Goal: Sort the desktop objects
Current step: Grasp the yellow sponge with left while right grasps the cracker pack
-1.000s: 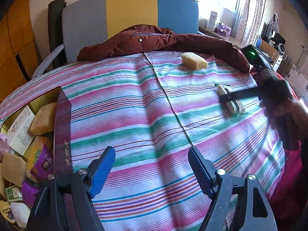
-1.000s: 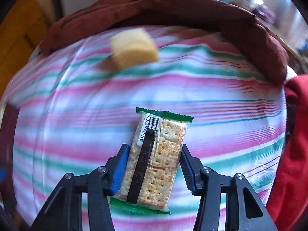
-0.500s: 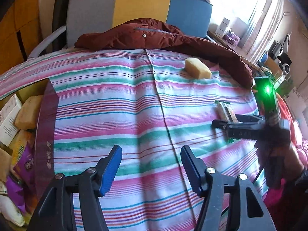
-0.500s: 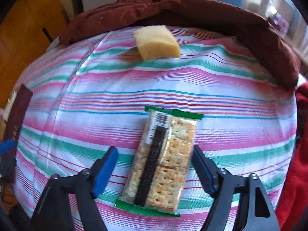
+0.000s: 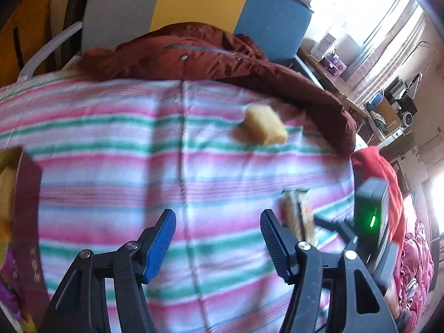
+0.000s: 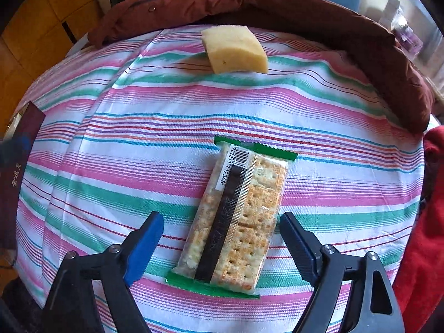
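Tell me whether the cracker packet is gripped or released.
Released: the cracker packet lies flat on the striped cloth, right gripper jaws clear either side.

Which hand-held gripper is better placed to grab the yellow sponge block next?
Left hand-held gripper: open, empty, aimed toward the yellow sponge block. Right hand-held gripper is open, straddling the green-edged cracker packet.

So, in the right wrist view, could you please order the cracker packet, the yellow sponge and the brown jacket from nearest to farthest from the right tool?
1. Cracker packet: between the open right tool fingers, untouched.
2. Yellow sponge: farther up the striped cloth.
3. Brown jacket: along the far edge, behind the sponge.
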Action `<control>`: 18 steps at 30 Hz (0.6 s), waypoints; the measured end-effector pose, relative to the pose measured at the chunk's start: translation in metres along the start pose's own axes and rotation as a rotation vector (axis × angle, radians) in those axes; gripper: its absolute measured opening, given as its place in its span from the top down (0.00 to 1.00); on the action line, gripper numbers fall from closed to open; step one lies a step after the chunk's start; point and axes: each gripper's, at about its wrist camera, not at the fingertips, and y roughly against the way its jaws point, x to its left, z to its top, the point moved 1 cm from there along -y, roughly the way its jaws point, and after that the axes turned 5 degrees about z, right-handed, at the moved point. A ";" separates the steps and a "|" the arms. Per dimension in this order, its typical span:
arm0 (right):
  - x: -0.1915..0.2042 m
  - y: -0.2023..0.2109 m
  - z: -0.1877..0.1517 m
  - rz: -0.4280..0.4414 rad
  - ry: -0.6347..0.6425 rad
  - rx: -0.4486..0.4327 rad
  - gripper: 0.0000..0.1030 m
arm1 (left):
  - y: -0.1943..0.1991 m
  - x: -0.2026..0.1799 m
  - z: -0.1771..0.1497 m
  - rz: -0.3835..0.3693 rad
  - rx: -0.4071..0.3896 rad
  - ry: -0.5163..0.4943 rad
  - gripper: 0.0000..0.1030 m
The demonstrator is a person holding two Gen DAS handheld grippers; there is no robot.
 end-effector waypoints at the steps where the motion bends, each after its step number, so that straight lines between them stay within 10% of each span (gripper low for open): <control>1: 0.005 -0.002 0.000 -0.001 0.001 0.001 0.20 | -0.005 -0.007 0.008 -0.012 0.013 0.001 0.38; 18: 0.023 -0.017 0.000 0.015 0.005 0.015 0.08 | -0.114 -0.058 0.106 -0.080 0.151 0.185 0.28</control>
